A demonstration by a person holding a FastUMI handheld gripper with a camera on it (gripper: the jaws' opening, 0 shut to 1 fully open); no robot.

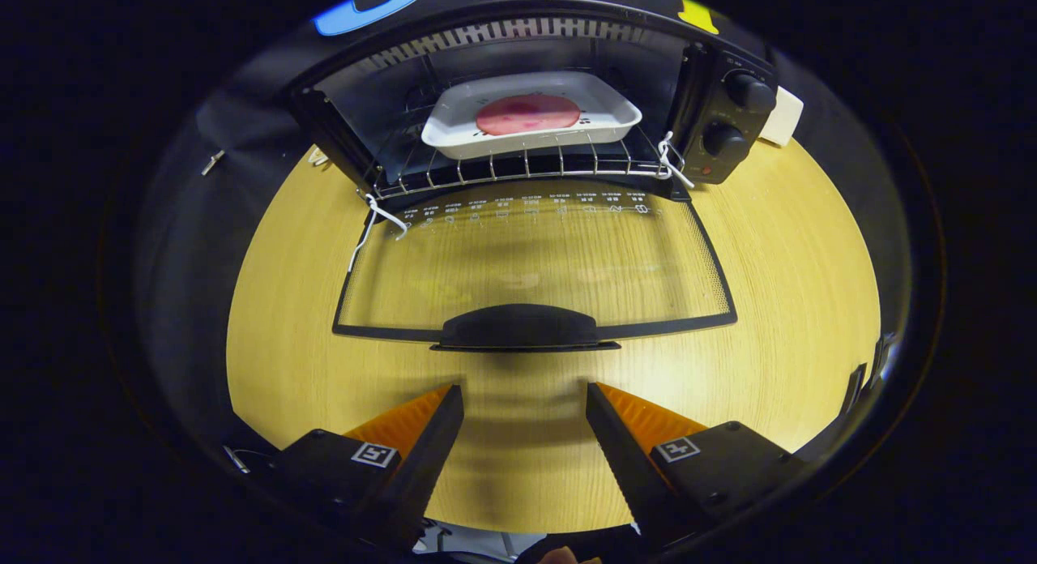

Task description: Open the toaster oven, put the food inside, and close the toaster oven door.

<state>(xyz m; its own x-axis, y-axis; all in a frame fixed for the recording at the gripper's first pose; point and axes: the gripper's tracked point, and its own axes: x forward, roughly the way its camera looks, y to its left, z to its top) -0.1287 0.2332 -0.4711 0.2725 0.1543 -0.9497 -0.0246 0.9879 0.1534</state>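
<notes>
A black toaster oven (721, 118) stands at the far side of the wooden table (810, 272). Its glass door (535, 264) lies folded down flat toward me, with the black door handle (518, 327) just ahead of my fingers. Inside, on the wire rack (518, 168), sits a white tray (531, 114) holding a round pink slice of food (528, 114). My gripper (525, 398) hovers above the table short of the handle. It is open, and nothing is between its fingers.
Two control knobs (749, 94) sit on the oven's right panel. A white block (782, 117) lies behind the oven's right side. White ties (381, 220) hang at the rack's front corners. Bare tabletop lies to the left and right of the door.
</notes>
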